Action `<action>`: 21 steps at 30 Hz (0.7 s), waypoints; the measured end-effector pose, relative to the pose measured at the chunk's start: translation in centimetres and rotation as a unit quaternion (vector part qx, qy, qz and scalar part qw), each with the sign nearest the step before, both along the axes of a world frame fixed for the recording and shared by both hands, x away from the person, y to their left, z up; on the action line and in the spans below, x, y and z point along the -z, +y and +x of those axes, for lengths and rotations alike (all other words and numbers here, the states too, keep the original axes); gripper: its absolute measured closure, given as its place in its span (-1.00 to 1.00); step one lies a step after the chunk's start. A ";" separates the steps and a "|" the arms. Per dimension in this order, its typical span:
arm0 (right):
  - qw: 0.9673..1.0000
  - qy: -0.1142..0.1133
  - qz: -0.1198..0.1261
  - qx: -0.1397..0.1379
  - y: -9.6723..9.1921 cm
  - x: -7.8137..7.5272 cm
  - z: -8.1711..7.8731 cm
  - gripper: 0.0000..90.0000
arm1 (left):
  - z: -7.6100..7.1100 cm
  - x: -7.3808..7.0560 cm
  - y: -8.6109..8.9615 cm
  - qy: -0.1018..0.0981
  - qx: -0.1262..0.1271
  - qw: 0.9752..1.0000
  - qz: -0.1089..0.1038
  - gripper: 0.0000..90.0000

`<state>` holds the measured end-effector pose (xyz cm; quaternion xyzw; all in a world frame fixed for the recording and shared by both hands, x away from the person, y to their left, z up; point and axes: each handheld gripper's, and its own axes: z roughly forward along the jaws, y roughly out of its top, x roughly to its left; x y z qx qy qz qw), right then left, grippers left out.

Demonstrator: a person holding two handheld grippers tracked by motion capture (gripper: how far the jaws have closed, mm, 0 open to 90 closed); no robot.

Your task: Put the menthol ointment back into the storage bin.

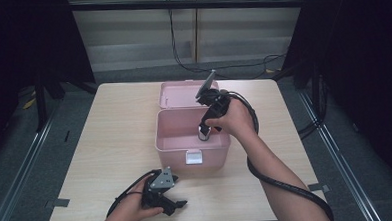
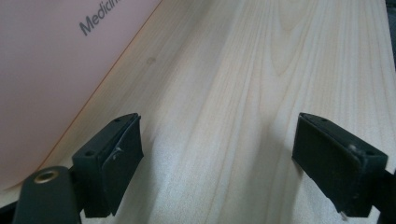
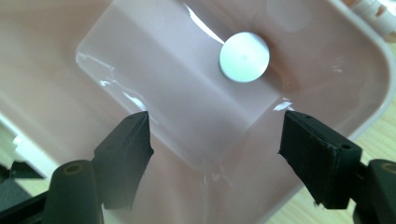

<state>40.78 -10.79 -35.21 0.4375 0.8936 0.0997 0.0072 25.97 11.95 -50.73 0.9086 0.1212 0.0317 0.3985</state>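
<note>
Placement looks like the step in hand: the right gripper hangs inside the open pink box at the middle of the counter, jaws wide with nothing between them. In the right gripper view a white round bottle cap stands on the box floor beyond the jaws, well apart from the pads and near a rounded corner of the box. By my judgement the bottle is already set down, so the good move is a straight lift clear of the pink walls, keeping the jaws spread so neither pad clips the cap. The hinged lid lies open on the far side. The left gripper rests on the near counter, jaws wide and empty, just beside the box front.
</note>
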 end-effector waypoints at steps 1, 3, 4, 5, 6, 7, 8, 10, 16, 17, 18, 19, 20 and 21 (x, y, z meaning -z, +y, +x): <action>1.000 0.001 0.000 -0.002 0.0 -0.1 -0.1 -0.46 | 0.0 0.0 0.0 0.000 0.000 1.000 0.000 -0.66; 1.000 0.003 -0.003 -0.005 -0.1 -0.4 -0.3 -0.46 | 0.0 0.0 0.0 0.000 0.000 1.000 0.000 -0.66; 1.000 0.002 -0.001 -0.010 -0.2 -0.6 -0.4 -0.46 | 0.0 0.0 0.0 0.000 0.000 1.000 0.000 -0.66; 1.000 0.002 -0.001 -0.010 -0.2 -0.6 -0.4 -0.46 | 0.0 0.0 0.0 0.000 0.000 1.000 0.000 -0.66; 1.000 0.005 -0.001 -0.014 -0.3 -0.9 -0.6 -0.46 | 0.0 0.0 0.0 0.000 0.000 1.000 0.000 -0.66; 1.000 0.005 -0.003 -0.015 -0.4 -1.1 -0.7 -0.46 | 0.0 0.0 0.0 -0.001 0.001 1.000 0.001 -0.66; 1.000 0.005 -0.006 -0.016 -0.5 -1.3 -0.8 -0.46 | 0.0 0.0 0.0 -0.001 0.001 1.000 0.001 -0.66; 1.000 0.006 -0.008 -0.020 -0.7 -1.6 -1.0 -0.46 | 0.0 0.0 0.0 -0.001 0.001 1.000 0.001 -0.66; 1.000 0.007 -0.011 -0.021 -1.3 -2.4 -1.4 -0.47 | 0.0 0.0 0.0 -0.001 0.001 1.000 0.001 -0.66; 1.000 0.009 -0.010 -0.018 -1.3 -2.4 -1.5 -0.47 | 0.0 0.0 0.0 0.000 0.000 1.000 0.001 -0.66; 1.000 0.009 -0.010 -0.020 -1.5 -2.5 -1.5 -0.47 | 0.0 0.0 0.0 0.000 0.000 1.000 0.001 -0.66; 1.000 0.009 -0.009 -0.021 -1.5 -2.5 -1.6 -0.47 | 0.0 0.0 0.0 0.000 0.001 1.000 0.001 -0.66; 1.000 0.010 -0.012 -0.022 -1.7 -2.6 -1.6 -0.47 | 0.0 0.0 0.0 0.000 0.000 1.000 0.001 -0.66; 1.000 0.009 -0.011 -0.020 -1.7 -2.7 -1.7 -0.47 | 0.0 0.0 0.0 -0.001 0.000 1.000 0.001 -0.66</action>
